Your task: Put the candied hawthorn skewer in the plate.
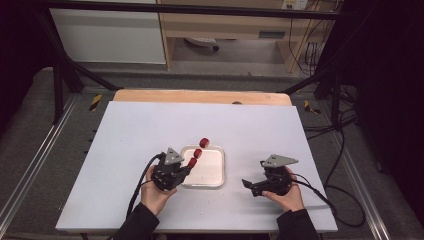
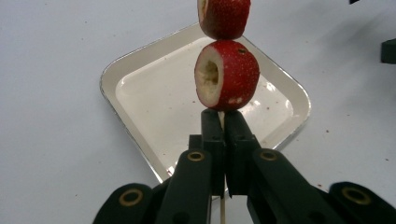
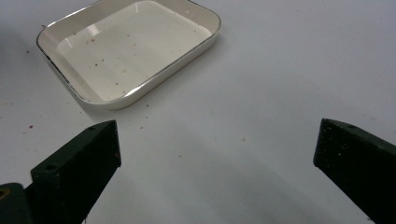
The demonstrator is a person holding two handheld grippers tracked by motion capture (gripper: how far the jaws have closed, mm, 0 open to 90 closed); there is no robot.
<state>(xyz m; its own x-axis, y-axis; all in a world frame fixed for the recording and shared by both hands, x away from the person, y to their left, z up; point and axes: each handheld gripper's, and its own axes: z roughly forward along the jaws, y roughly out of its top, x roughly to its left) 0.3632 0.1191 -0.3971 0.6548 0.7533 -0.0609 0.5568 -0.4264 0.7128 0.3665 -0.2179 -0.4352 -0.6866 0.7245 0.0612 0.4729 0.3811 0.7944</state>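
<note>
L gripper (image 1: pixel 186 168): fingers clamped on skewer (image 2: pixel 222 122), centre of high view.
Skewer: 3 red fruits (image 1: pixel 198 153), over tray (image 1: pixel 216 175).
R gripper (image 3: pixel 217 154): fingers wide apart, over tabletop (image 1: pixel 125 130), lower right.

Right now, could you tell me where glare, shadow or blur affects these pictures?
High view: dark edges, soft detail, evenly lit table. Left gripper view: fruit on the skewer sharp, glare on the tray. Right gripper view: glints on the tray's rim, soft shadow beside it.
</note>
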